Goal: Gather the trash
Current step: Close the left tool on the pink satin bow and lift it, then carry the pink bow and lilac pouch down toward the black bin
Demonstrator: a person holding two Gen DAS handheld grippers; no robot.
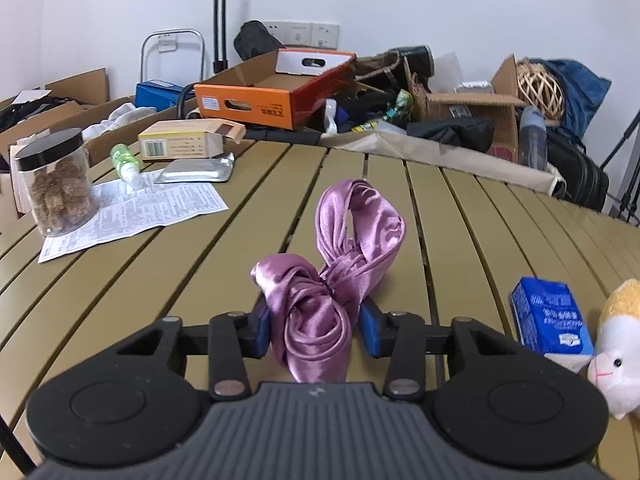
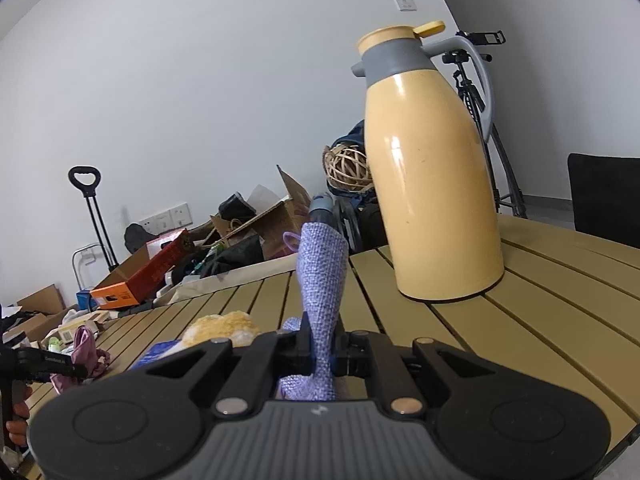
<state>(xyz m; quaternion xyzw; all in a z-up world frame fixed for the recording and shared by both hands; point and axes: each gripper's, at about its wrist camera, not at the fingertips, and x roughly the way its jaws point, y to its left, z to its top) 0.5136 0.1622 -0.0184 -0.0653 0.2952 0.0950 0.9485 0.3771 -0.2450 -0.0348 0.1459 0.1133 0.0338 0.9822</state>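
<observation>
Already my left gripper [image 1: 314, 328] had the purple satin scarf [image 1: 340, 264] between its blue pads [image 1: 370, 330], the jaws drawn in against the knotted bundle on both sides, so I call it clamped on the cloth. From that grip the scarf's loop rose toward twelve o'clock over the slatted tan table [image 1: 160, 272]. At three o'clock lay a blue carton [image 1: 550, 320], touching a plush toy [image 1: 616, 352] just beyond it. Out at ten o'clock stood a clear jar with a black lid [image 1: 56, 184] on a printed leaflet [image 1: 132, 212], with a small green bottle [image 1: 126, 162], a foil packet [image 1: 198, 170] and a yellowish box [image 1: 188, 140] near them. An orange cardboard box [image 1: 272, 92] sat at twelve o'clock among clutter past the table's far edge.

My right gripper [image 2: 322, 356] was pinched tight on a lavender knitted cloth [image 2: 322, 280], which stood up from the jaws toward twelve o'clock. A yellow thermos jug [image 2: 432, 184] stood upright on the table at one o'clock. At nine o'clock, in the right wrist view, the scarf and the other gripper showed, well apart from mine.
</observation>
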